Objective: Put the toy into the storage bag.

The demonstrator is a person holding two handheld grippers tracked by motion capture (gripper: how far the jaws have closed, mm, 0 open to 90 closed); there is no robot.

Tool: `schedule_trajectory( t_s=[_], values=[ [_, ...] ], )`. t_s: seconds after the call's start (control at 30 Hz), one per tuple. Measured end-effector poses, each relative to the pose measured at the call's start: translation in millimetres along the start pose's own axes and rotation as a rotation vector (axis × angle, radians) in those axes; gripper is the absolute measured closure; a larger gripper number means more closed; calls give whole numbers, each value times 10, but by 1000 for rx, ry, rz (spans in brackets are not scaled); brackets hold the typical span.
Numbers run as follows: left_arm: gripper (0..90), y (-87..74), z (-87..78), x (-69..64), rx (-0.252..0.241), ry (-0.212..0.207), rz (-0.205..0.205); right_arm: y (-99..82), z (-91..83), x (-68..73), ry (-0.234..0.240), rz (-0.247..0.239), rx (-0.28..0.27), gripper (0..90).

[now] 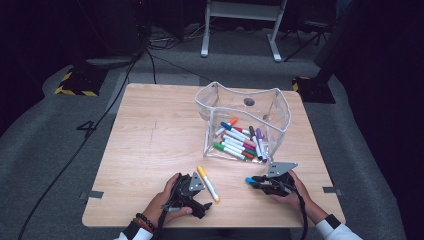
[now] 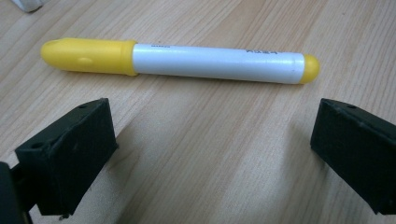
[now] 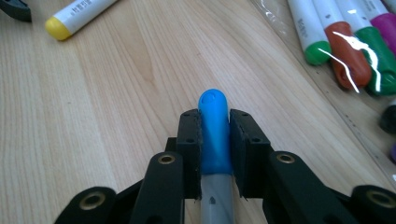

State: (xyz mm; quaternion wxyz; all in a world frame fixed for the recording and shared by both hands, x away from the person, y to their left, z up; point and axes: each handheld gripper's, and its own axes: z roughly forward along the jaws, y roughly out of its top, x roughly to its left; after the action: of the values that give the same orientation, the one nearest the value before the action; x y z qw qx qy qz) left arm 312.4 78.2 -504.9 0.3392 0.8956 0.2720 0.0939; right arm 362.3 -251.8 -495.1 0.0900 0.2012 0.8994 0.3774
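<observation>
Left gripper (image 1: 196, 186) near table's (image 1: 150, 150) front edge, jaws spread wide, nothing between them — yellow marker (image 2: 180, 61) lies flat on wood just beyond jaws. Right gripper (image 3: 215, 140) near front-right, clenched on blue marker (image 3: 214, 133), cap poking out past jaws. Farther back, toward right edge — clear bin (image 1: 280, 107) with many markers (image 1: 239, 141) inside.

Left gripper (image 2: 210, 154) jaws wide apart; right gripper (image 3: 215, 135) jaws clamped (both low).
</observation>
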Motion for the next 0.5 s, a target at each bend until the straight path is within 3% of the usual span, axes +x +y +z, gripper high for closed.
schedule_trajectory(
  t_s=[0.33, 0.5],
  values=[
    [2, 1, 1, 2, 0, -1, 1, -102, -123, -95, -1, 30, 1, 755],
    [2, 1, 1, 1, 0, -1, 0, -112, -253, -121, -18, 43, -29, 756]
  ],
)
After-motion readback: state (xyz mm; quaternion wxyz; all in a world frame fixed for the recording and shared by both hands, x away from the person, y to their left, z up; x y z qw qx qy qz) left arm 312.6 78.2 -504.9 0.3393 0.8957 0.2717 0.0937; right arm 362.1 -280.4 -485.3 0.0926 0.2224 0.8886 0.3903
